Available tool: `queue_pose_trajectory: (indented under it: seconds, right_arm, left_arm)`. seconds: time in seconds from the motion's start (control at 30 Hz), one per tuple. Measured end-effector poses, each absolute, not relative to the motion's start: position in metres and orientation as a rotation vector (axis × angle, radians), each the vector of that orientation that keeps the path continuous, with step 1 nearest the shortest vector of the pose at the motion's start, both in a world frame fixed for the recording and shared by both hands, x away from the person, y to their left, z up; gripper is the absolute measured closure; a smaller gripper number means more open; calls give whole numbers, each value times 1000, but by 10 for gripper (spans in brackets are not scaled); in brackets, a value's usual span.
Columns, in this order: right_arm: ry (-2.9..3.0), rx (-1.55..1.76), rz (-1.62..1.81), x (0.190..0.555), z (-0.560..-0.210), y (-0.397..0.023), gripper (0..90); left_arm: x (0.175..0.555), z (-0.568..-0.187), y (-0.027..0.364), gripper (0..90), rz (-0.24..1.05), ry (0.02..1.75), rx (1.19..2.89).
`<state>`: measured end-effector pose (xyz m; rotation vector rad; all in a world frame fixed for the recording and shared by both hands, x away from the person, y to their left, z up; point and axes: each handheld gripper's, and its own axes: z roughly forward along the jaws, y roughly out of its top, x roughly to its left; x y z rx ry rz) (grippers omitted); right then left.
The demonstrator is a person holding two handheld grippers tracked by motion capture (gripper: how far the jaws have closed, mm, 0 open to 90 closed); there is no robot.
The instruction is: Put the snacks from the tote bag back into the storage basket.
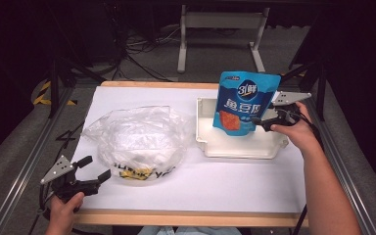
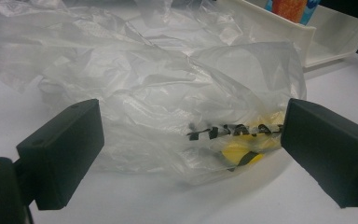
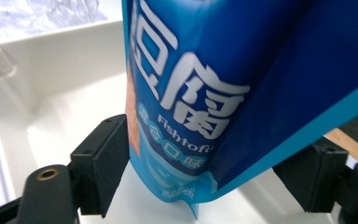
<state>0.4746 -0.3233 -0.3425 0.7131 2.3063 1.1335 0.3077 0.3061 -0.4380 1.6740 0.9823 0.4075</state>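
A blue snack pouch (image 1: pixel 245 98) with white lettering stands upright with its lower end inside a white tray (image 1: pixel 240 149) at the right of the table. My right gripper (image 1: pixel 260 120) reaches in from the right at the pouch's lower edge. In the right gripper view the pouch (image 3: pixel 223 70) sits between the jaws of my right gripper (image 3: pixel 205 172): the left pad is against it, the right pad stands clear, so the gripper is open. My left gripper (image 1: pixel 95 168) rests open at the front left, aimed at a crumpled clear plastic bag (image 1: pixel 134 139).
The plastic bag (image 2: pixel 168 84) has black and yellow print near its front edge and lies just beyond my left gripper (image 2: pixel 191 149). The tray (image 2: pixel 335 32) sits behind it. White paper covers the table (image 1: pixel 200 191), whose wooden edge runs along the front.
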Motion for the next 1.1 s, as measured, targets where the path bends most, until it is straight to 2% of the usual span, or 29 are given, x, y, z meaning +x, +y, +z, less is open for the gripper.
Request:
queue_pose_trajectory:
  seconds: [0.77, 1.1]
  right_arm:
    - [2142, 773, 1309, 407, -293, -346, 201]
    - [2156, 720, 1351, 371, -280, -329, 195]
  left_arm:
    - [305, -438, 307, 66, 422, 995, 1665]
    - [305, -437, 306, 66, 424, 987, 1670]
